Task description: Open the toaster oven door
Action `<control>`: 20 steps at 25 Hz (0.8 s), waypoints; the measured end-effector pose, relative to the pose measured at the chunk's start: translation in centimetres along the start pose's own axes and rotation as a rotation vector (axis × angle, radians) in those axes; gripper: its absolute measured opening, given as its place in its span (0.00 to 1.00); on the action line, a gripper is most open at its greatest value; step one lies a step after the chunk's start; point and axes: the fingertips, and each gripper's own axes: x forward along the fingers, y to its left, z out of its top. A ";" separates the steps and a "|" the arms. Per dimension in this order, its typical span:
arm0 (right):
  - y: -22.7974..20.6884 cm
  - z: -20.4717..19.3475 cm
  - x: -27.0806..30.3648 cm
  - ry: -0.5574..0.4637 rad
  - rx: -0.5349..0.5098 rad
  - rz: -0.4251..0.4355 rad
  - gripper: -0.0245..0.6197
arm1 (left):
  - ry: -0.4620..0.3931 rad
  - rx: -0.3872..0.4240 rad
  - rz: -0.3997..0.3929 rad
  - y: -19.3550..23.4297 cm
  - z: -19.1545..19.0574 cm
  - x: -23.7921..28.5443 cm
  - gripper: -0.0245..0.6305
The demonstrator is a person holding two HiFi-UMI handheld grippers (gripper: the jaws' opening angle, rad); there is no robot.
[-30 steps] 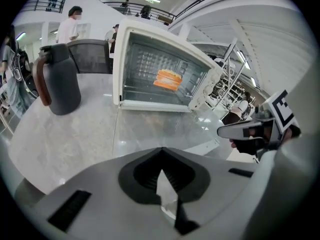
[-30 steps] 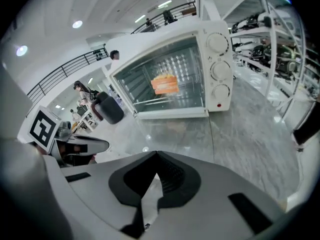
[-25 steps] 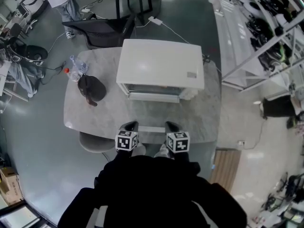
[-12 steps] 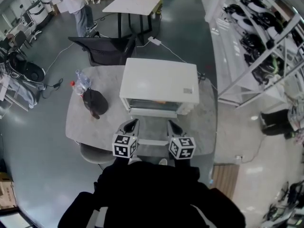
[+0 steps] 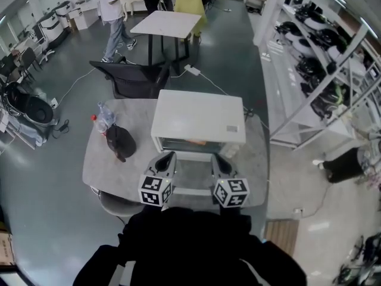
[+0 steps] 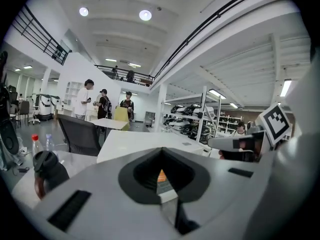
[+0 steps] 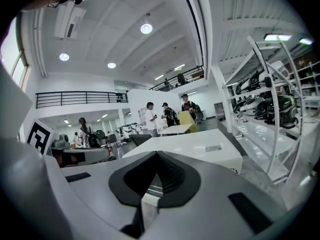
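Note:
The white toaster oven (image 5: pixel 198 118) stands on the grey table (image 5: pixel 98 165), its front facing me. In front of it a flat grey panel (image 5: pixel 193 173) ends in a white bar (image 5: pixel 191 191); it looks like the door folded down. My left gripper (image 5: pixel 168 158) is at the panel's left edge and my right gripper (image 5: pixel 215 159) at its right edge, both shut on nothing. In the left gripper view the left gripper (image 6: pixel 161 153) points at the oven (image 6: pixel 145 143). In the right gripper view the right gripper (image 7: pixel 157 155) also faces the oven (image 7: pixel 192 146).
A black jug (image 5: pixel 121 142) and a water bottle (image 5: pixel 101 117) stand on the table's left. A black chair (image 5: pixel 134 79) and a white table (image 5: pixel 166 24) are beyond. Metal shelves (image 5: pixel 321 70) line the right. People (image 5: pixel 114 8) stand far back.
The head view has drawn back and tilted up, showing more of the room. Both grippers stay shut at either side of the panel and white bar.

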 end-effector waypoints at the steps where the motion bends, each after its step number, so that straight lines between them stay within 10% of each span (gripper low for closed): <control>1: 0.0 0.4 -0.1 -0.009 -0.005 -0.002 0.04 | -0.013 0.003 -0.003 -0.1 0.4 0.0 0.04; 20: 0.0 2.2 -0.8 -0.064 -0.021 -0.004 0.04 | -0.079 0.019 -0.018 -1.8 2.5 -0.6 0.04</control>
